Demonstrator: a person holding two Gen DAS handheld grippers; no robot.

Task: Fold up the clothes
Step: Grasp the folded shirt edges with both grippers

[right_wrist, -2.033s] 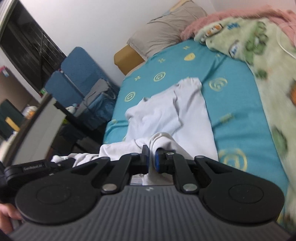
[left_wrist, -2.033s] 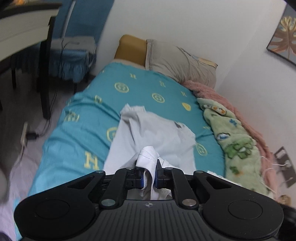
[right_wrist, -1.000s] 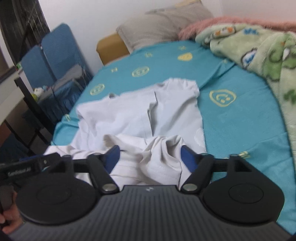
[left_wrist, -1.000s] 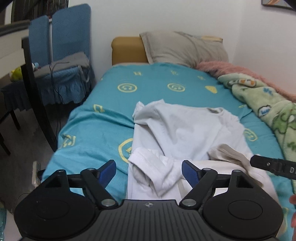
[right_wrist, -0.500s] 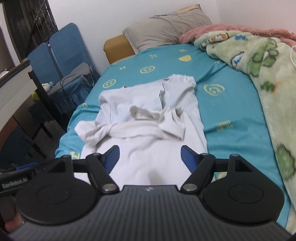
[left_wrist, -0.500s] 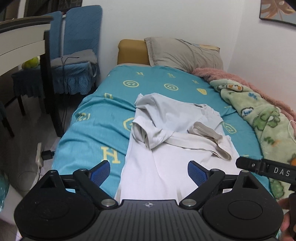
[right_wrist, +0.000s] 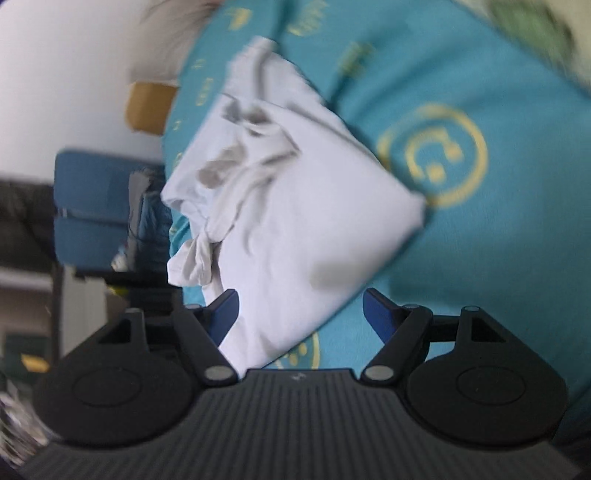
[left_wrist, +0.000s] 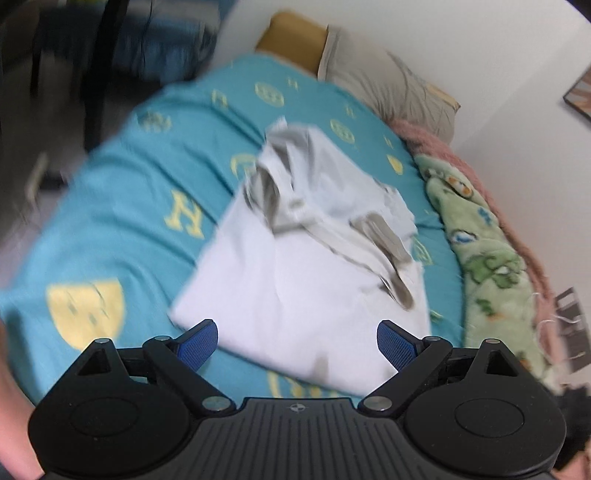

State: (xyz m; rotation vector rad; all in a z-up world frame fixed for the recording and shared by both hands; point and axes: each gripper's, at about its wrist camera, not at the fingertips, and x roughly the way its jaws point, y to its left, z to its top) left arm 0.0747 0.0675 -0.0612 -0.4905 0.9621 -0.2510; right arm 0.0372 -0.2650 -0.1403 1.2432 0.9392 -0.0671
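Note:
A white shirt (left_wrist: 303, 280) lies on the teal bedsheet (left_wrist: 110, 229), its lower part flat and its sleeves bunched across the middle. It also shows in the right wrist view (right_wrist: 295, 206), tilted with the camera. My left gripper (left_wrist: 297, 343) is open and empty, just above the shirt's near hem. My right gripper (right_wrist: 299, 314) is open and empty over the shirt's near corner. Both views are blurred by motion.
A grey pillow (left_wrist: 384, 81) and a mustard cushion (left_wrist: 291, 33) lie at the head of the bed. A green patterned blanket (left_wrist: 491, 258) and pink blanket (left_wrist: 517, 221) run along the right side. Blue chairs (right_wrist: 92, 206) stand beside the bed.
Both grippers held shirt cloth, opened and let it drop folded over the shirt, then drew back. Now both have swung down close over the shirt's near edge, tilting.

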